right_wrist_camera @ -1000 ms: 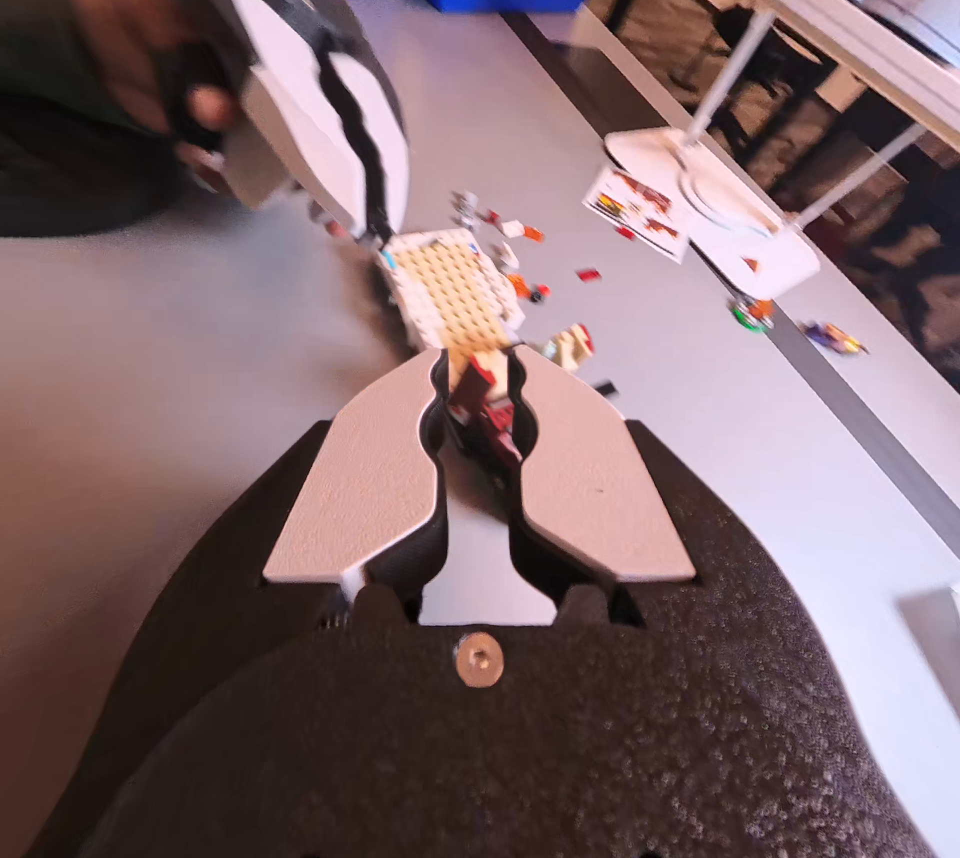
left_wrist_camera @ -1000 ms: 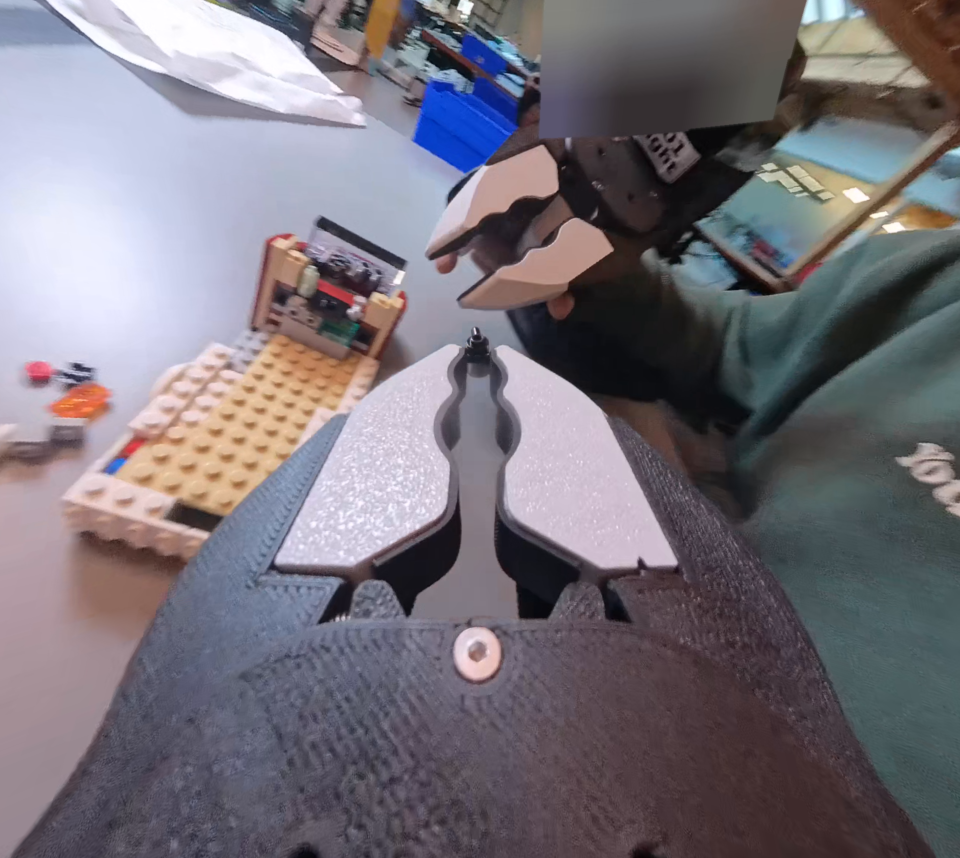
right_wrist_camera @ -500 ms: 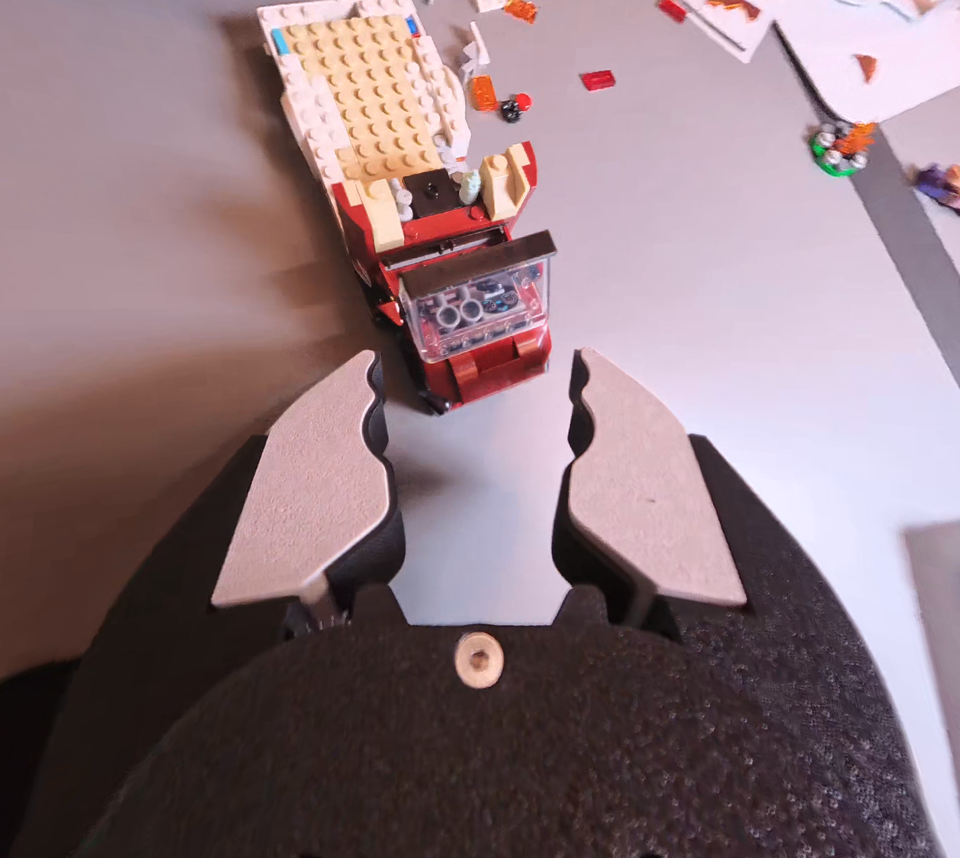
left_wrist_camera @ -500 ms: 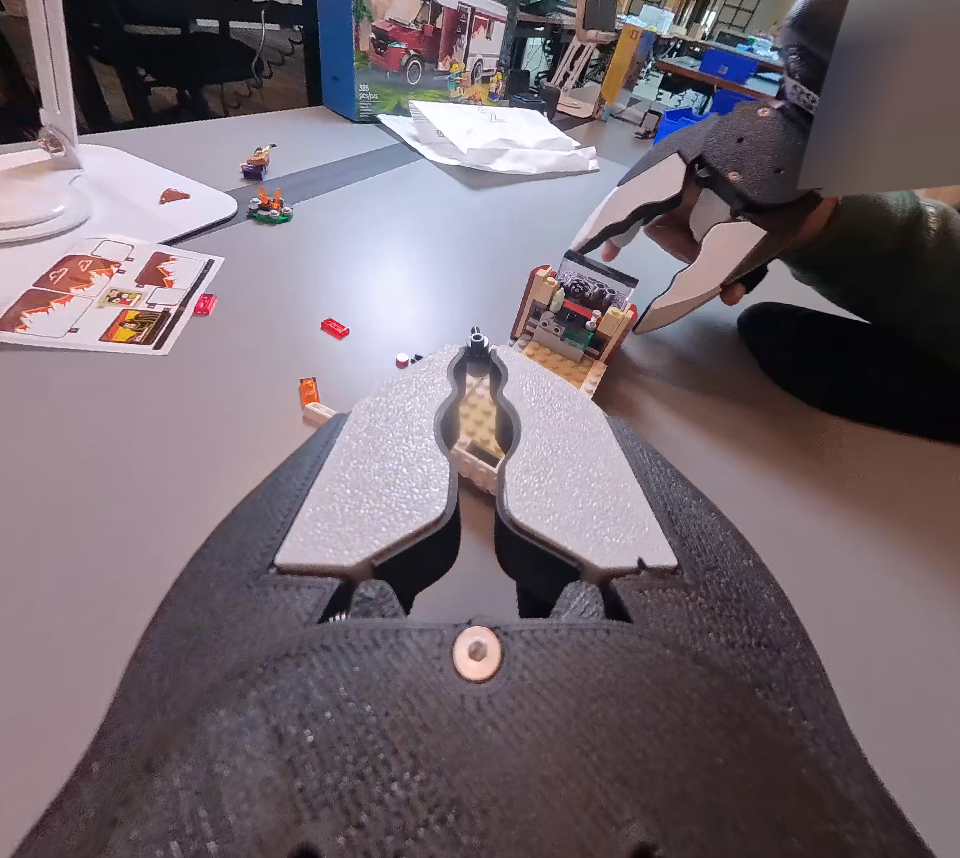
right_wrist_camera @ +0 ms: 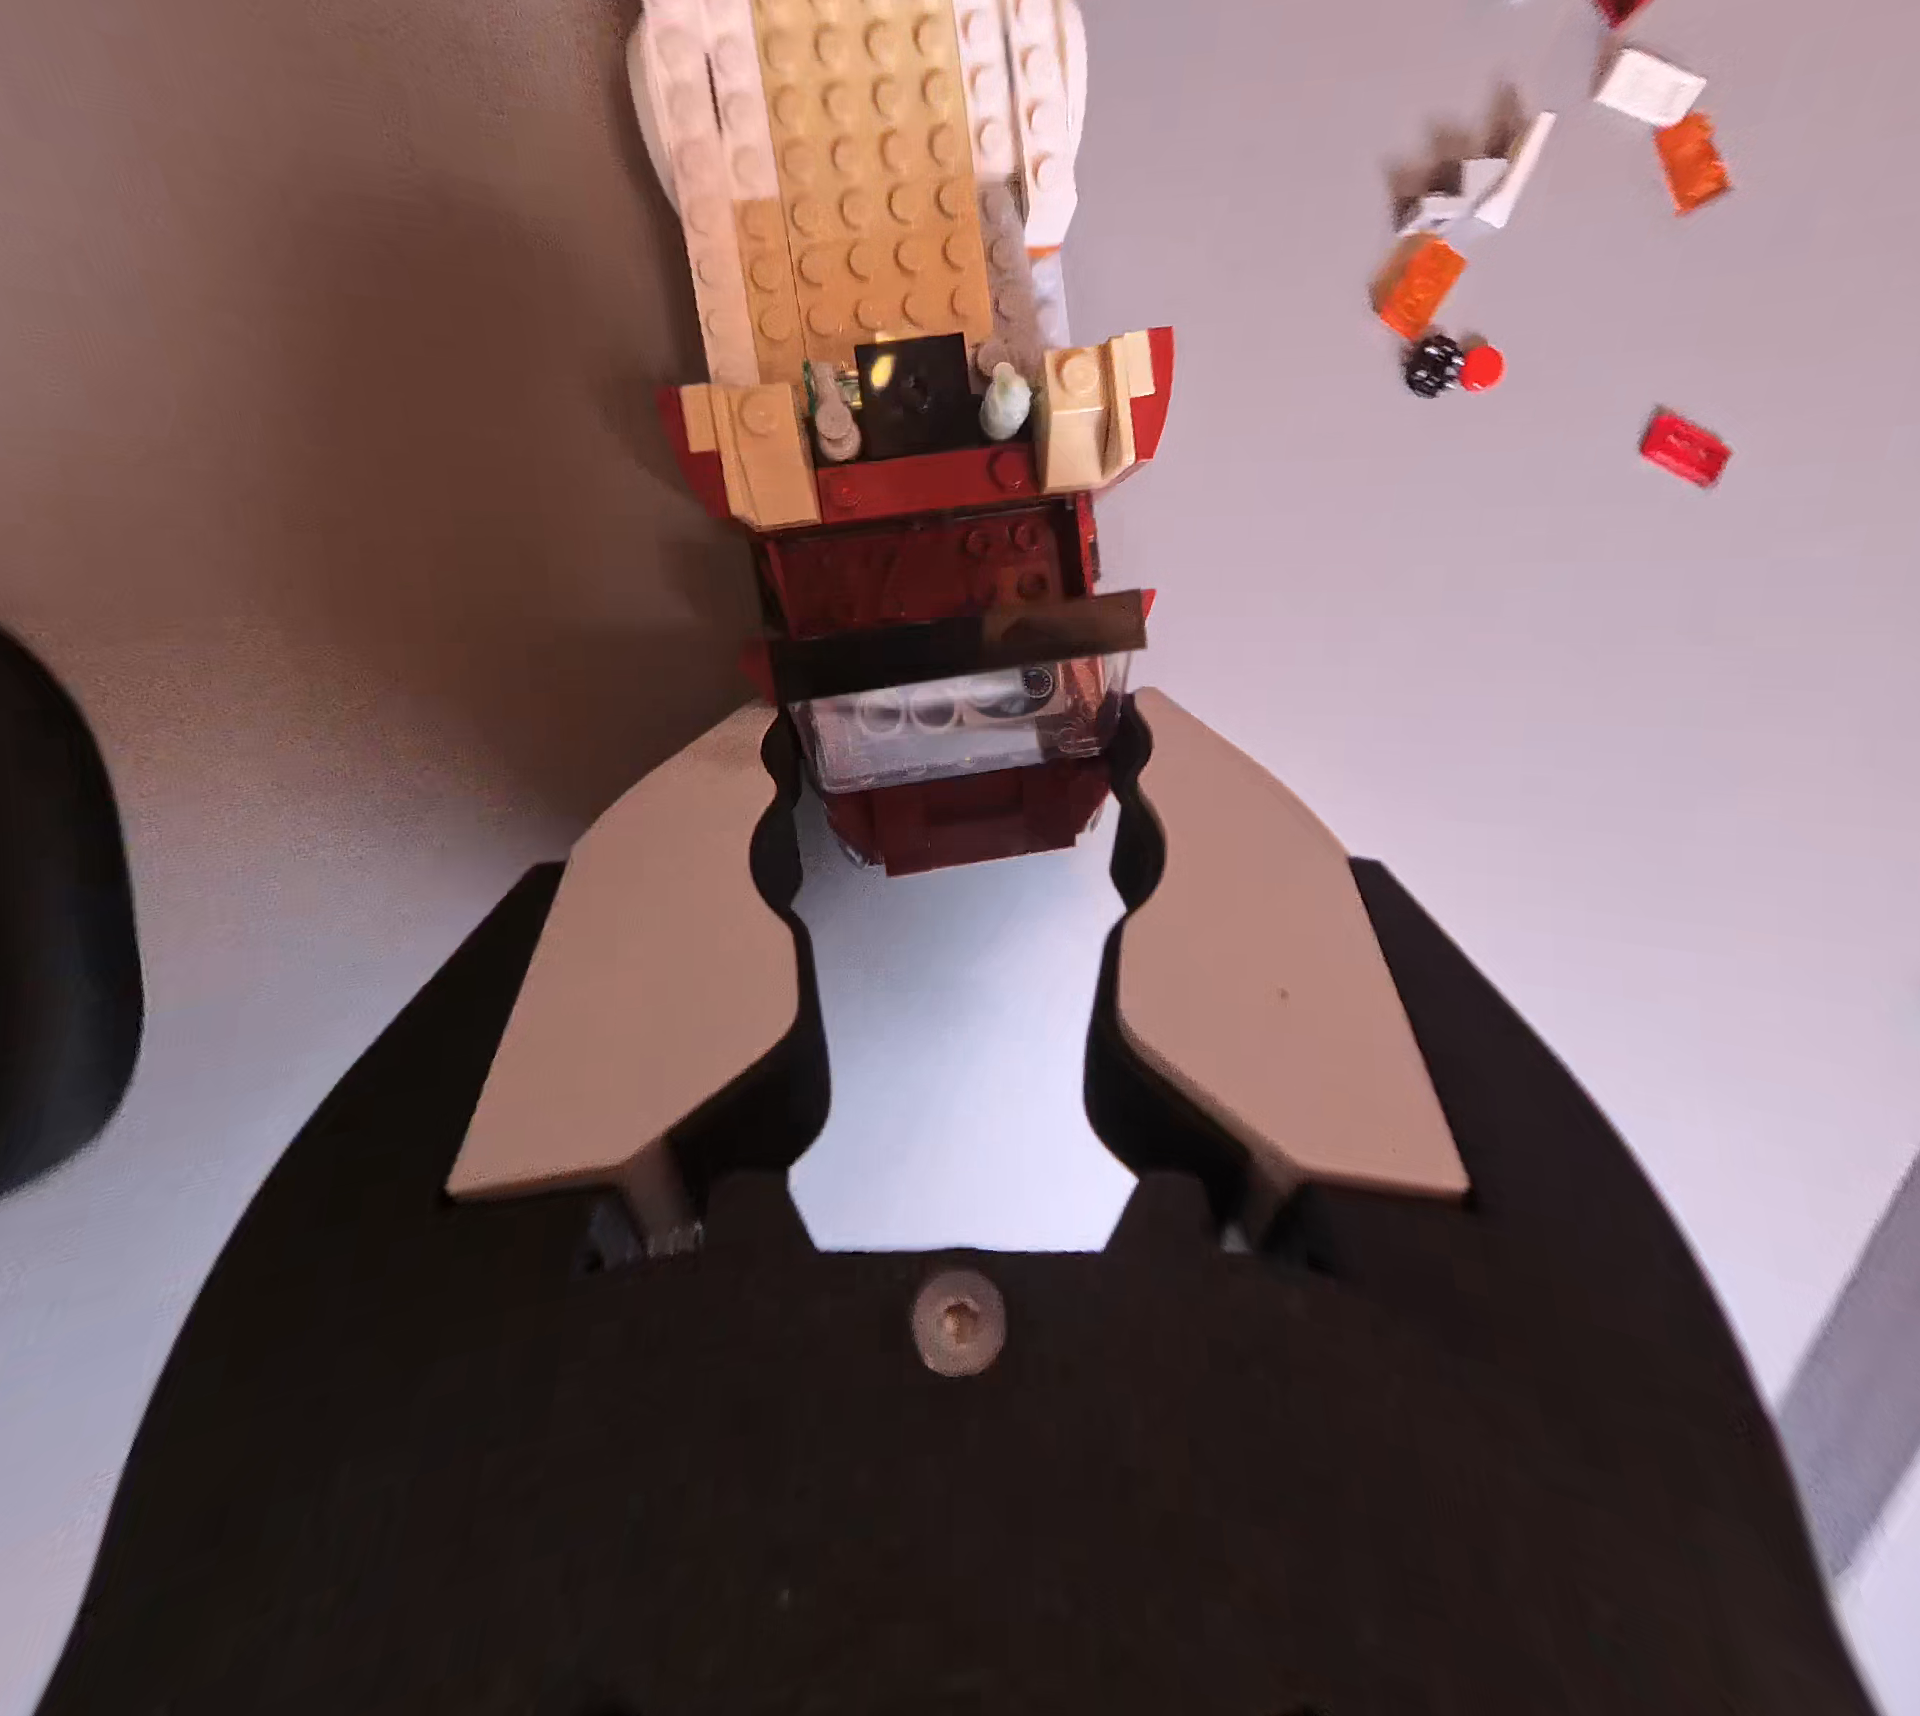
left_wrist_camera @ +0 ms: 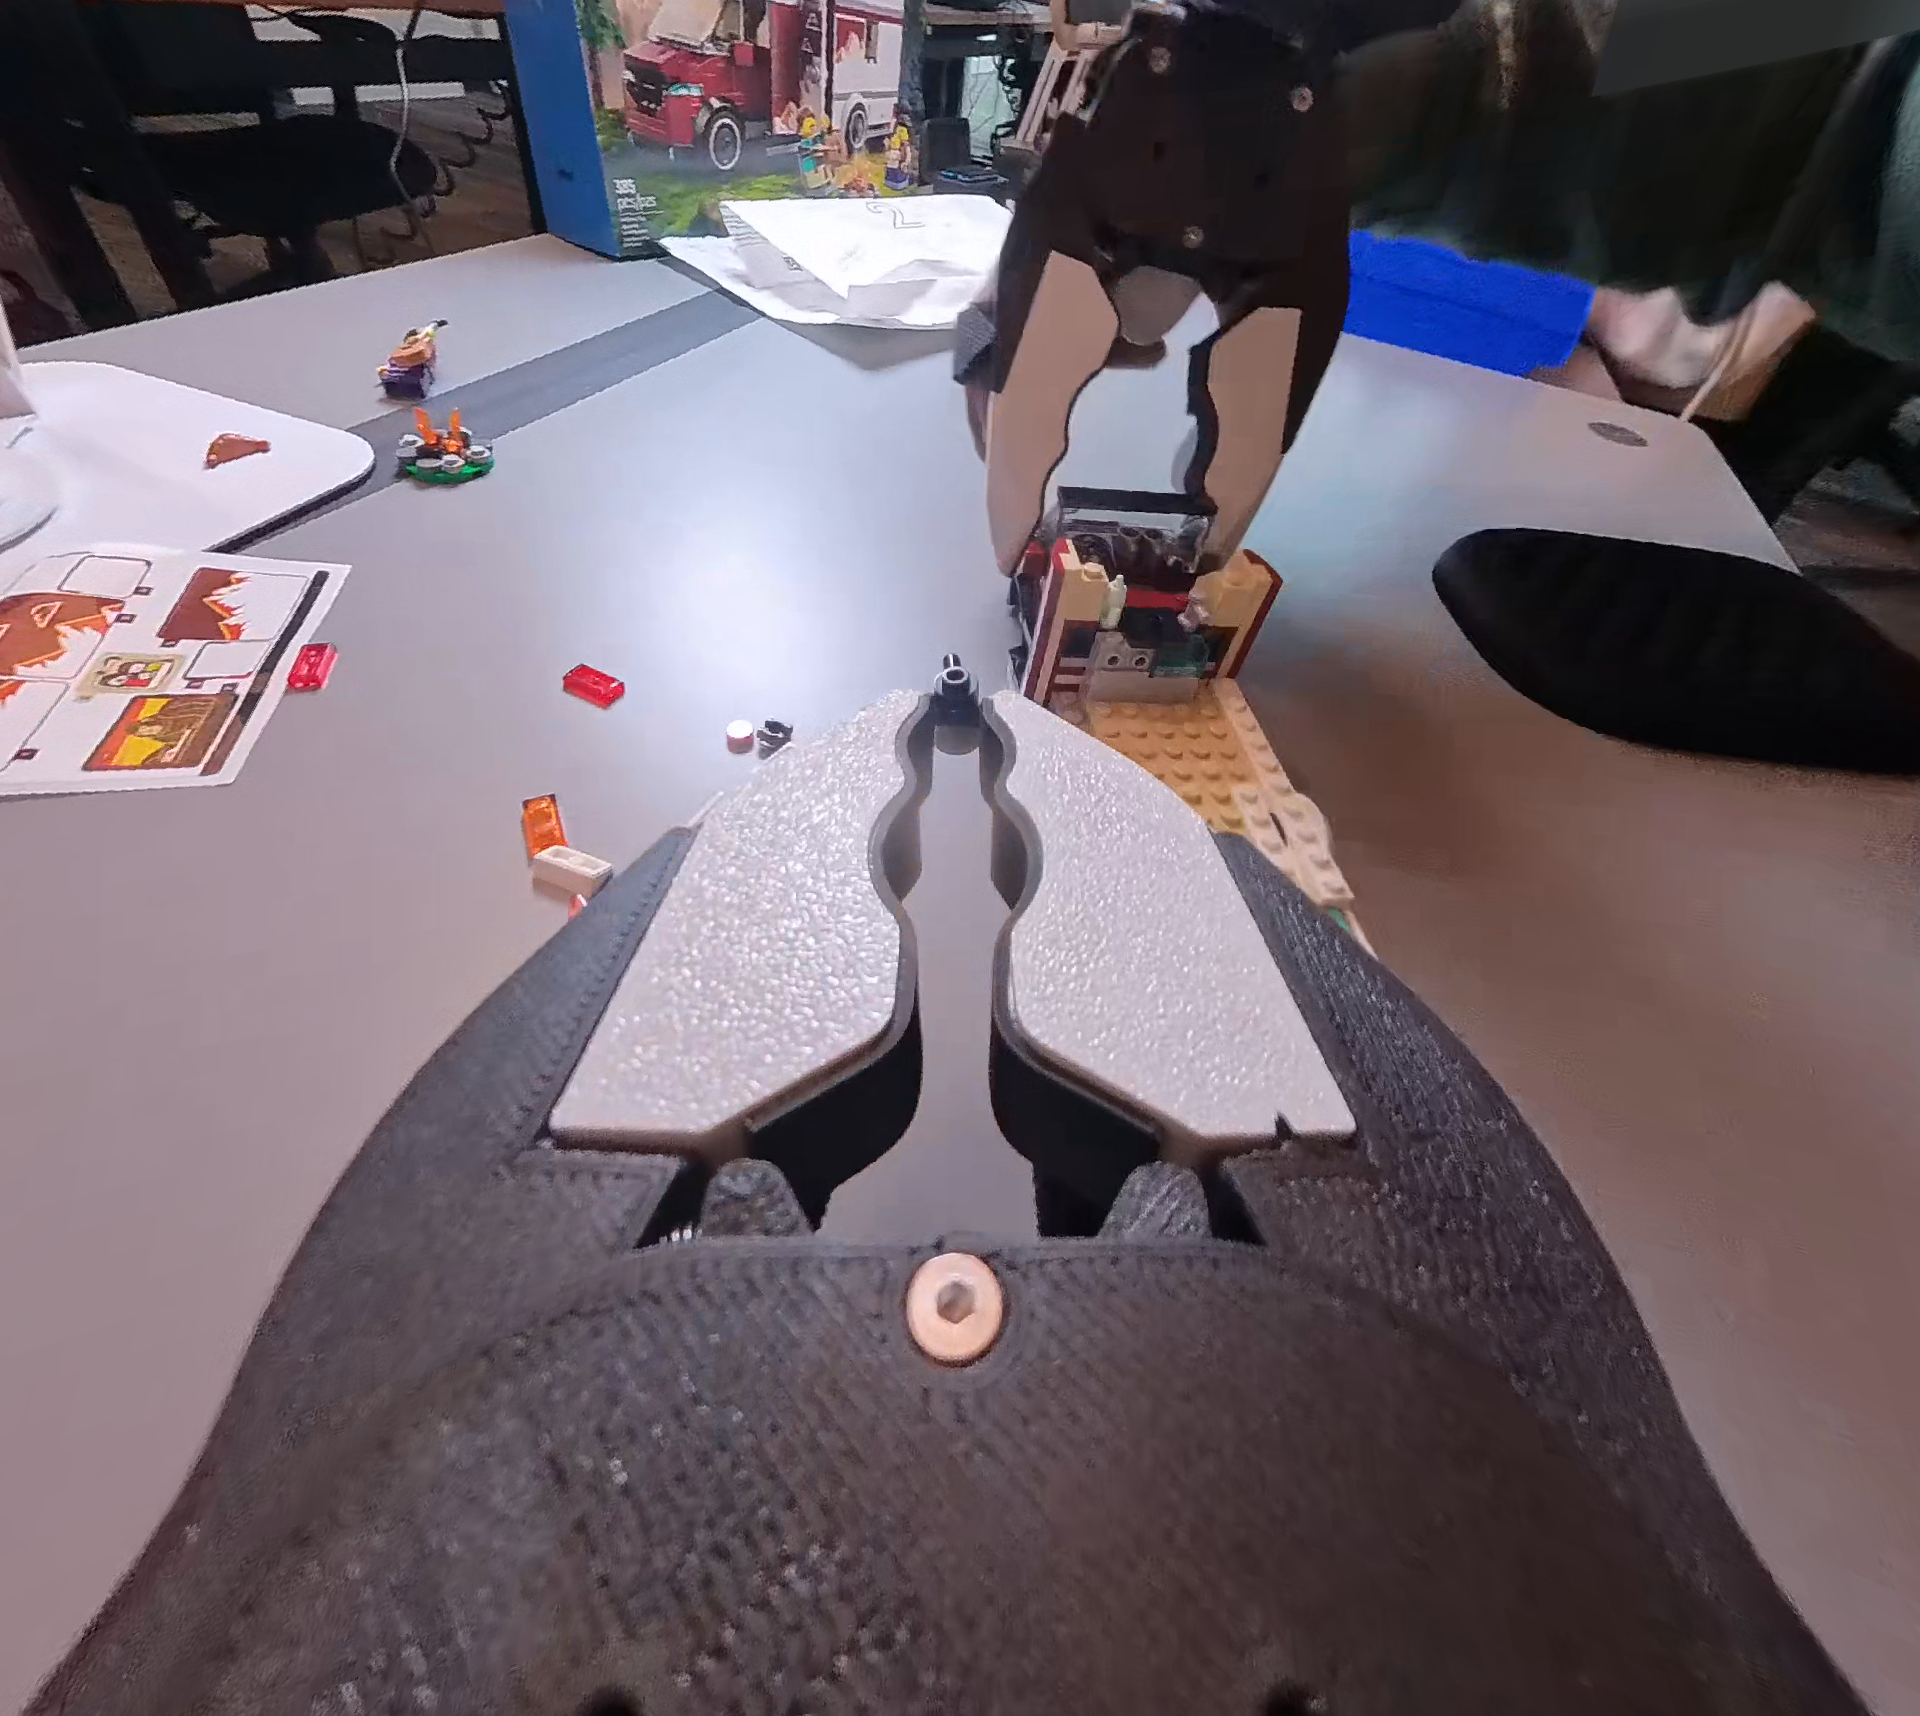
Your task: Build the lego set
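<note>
One half-built camper chassis [right_wrist_camera: 883, 139] on grey table [right_wrist_camera: 1455, 731], long axis running straight away from R gripper [right_wrist_camera: 961, 736]; dark-red cab [right_wrist_camera: 940, 793] w/ clear windscreen [right_wrist_camera: 940, 716] is the near end. R gripper straddles the cab from above, jaws part open, tips just beside or touching windscreen's sides; grip not confirmed, can't tell if clamped.

L gripper [left_wrist_camera: 954, 710] at chassis's far end, nearly closed, pinching small black stud piece [left_wrist_camera: 954, 687] at its tips, low over tan plate [left_wrist_camera: 1195, 757]. Black seat tile [right_wrist_camera: 914, 393] behind cab looks the likely target, my guess only. L is nearer to it.

Room: open table on chassis's far side from loose bricks [right_wrist_camera: 1558, 139]; those lie near but apart. Sticker sheet [left_wrist_camera: 135, 669], set box [left_wrist_camera: 727, 4], paper bag [left_wrist_camera: 862, 253] well off. Table edge past cab, by a dark chair.
</note>
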Motion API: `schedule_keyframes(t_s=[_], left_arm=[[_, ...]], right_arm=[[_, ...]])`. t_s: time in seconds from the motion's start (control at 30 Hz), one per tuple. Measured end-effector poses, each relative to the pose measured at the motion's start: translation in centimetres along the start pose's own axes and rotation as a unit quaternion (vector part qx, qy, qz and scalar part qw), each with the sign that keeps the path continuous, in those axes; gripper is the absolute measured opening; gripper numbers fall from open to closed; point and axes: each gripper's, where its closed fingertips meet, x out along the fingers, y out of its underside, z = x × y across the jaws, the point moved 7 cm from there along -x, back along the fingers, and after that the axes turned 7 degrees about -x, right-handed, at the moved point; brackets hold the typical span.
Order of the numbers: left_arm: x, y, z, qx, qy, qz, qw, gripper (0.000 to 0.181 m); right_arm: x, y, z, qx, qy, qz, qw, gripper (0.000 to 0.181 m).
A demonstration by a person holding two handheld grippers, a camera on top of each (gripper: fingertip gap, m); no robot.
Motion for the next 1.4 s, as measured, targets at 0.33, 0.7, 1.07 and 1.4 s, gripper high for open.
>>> schedule_keyframes(t_s=[0.33,0.7,1.07,1.4], left_arm=[[0.2,0.3,-0.4,0.005,0.018,0.012,1.0,0.008],[1.7,-0.5,-2.2,0.025,0.077,0.026,0.996,0.008],[1.5,0.0,-3.4,0.023,0.089,0.02,0.996,0.008],[1.4,0.2,-3.8,0.038,0.088,0.024,0.995,0.008]], right_arm=[[-2.3,-1.3,-3.2,-0.078,0.017,0.106,0.991,0.065],[-4.4,-3.0,3.9,0.245,0.216,-0.124,0.937,0.052],[0.4,-4.5,6.3,0.467,0.386,-0.176,0.776,0.024],[0.7,-3.5,4.5,0.346,0.336,-0.152,0.863,0.017]])
